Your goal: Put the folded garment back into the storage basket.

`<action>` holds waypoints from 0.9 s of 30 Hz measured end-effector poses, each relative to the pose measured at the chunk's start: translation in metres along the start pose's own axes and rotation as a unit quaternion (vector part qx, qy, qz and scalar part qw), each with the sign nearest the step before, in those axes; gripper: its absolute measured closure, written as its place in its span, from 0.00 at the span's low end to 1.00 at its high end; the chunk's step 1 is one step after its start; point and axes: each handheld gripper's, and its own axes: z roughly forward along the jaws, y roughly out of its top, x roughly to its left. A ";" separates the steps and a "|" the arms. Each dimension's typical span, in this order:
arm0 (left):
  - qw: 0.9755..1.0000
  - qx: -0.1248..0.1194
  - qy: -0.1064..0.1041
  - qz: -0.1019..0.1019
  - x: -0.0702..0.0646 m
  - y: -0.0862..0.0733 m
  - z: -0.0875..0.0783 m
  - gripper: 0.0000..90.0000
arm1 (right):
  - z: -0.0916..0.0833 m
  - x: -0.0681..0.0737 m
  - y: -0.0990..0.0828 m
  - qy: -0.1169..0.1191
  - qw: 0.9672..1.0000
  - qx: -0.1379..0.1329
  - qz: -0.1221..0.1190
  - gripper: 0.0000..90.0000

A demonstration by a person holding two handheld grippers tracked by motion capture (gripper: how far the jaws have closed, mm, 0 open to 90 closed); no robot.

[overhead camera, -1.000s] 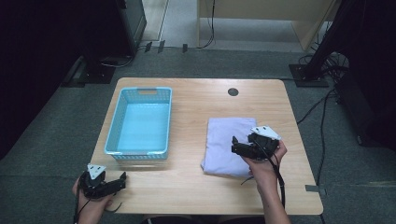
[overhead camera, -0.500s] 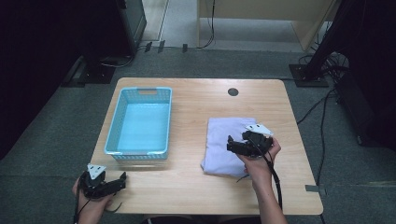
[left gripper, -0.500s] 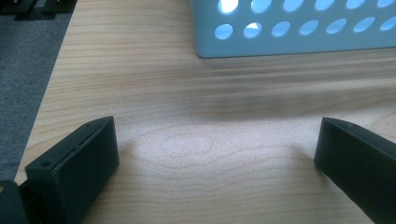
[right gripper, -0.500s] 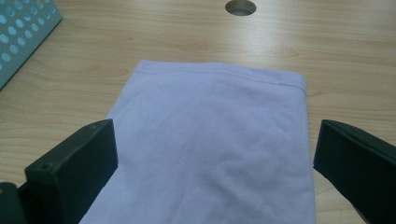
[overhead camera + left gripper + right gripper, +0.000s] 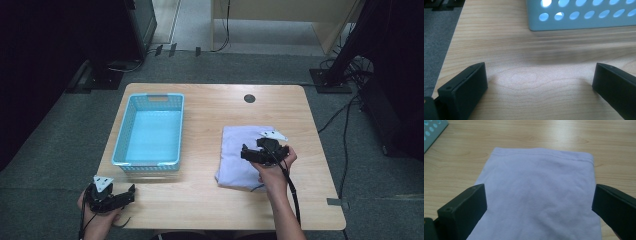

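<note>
The right gripper (image 5: 243, 154) hangs over the folded cloth (image 5: 235, 160), its jaws spread wide with nothing between them; in the right gripper view the cloth (image 5: 539, 195) lies below and ahead of both fingers, its hemmed edge beyond their tips. The left gripper (image 5: 131, 190) rests at the near corner of the table (image 5: 210, 200), jaws also spread, the basket (image 5: 579, 15) just ahead of its fingers.

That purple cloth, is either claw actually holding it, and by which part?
No. The right gripper is open above the folded cloth; the left gripper is open over bare table.
</note>
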 end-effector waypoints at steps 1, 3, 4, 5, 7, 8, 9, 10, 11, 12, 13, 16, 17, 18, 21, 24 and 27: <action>1.000 0.000 0.000 0.001 0.000 0.000 0.000 0.00 | 0.001 0.000 0.000 0.000 1.000 0.002 0.000 0.00; 1.000 0.000 0.000 0.000 0.000 0.000 0.000 0.00 | 0.004 0.000 0.000 -0.001 1.000 0.006 0.001 0.00; 1.000 0.000 0.000 0.001 0.000 0.000 0.000 0.00 | 0.006 0.001 0.000 -0.002 1.000 0.008 0.002 0.00; 1.000 0.000 0.000 0.000 0.000 0.000 0.000 0.00 | 0.008 0.001 0.000 -0.004 1.000 0.011 0.004 0.00; 1.000 0.000 0.000 0.001 0.000 0.000 0.000 0.00 | 0.011 0.001 -0.001 -0.005 1.000 0.017 0.006 0.00; 1.000 0.000 0.000 0.000 0.000 0.000 0.000 0.00 | 0.013 0.002 -0.001 -0.007 1.000 0.021 0.005 0.00; 1.000 0.000 0.000 0.000 0.000 0.000 0.000 0.00 | 0.014 0.002 -0.001 -0.008 1.000 0.023 0.005 0.00; 1.000 0.000 0.000 0.000 0.000 0.000 0.000 0.00 | 0.015 0.002 -0.002 -0.009 1.000 0.026 0.007 0.00; 1.000 0.000 0.000 0.000 0.000 0.000 0.000 0.00 | 0.017 0.002 -0.002 -0.009 1.000 0.027 0.006 0.00; 1.000 0.000 0.000 0.000 0.000 0.000 0.000 0.00 | 0.018 0.002 -0.002 -0.012 1.000 0.028 0.006 0.00; 1.000 0.000 0.000 0.000 0.000 0.000 0.000 0.00 | 0.019 0.003 -0.003 -0.012 0.999 0.030 0.005 0.00; 1.000 0.000 0.000 0.000 0.000 0.000 0.000 0.00 | 0.022 0.003 -0.004 -0.013 0.999 0.035 0.004 0.00; 1.000 0.000 0.000 0.000 0.000 0.000 0.000 0.00 | 0.023 0.003 -0.004 -0.014 0.999 0.036 0.004 0.00; 1.000 0.000 0.000 0.000 0.000 0.000 0.000 0.00 | 0.024 0.004 -0.004 -0.014 0.999 0.037 0.005 0.00; 1.000 0.000 0.000 0.000 0.000 0.000 0.000 0.00 | 0.027 0.004 -0.005 -0.016 0.999 0.042 0.005 0.00; 1.000 0.000 0.000 0.001 0.000 0.000 0.000 0.00 | 0.031 0.005 -0.006 -0.019 0.999 0.048 0.005 0.00; 1.000 0.000 0.000 0.000 0.000 0.000 0.000 0.00 | 0.034 0.005 -0.007 -0.021 0.998 0.051 0.004 0.00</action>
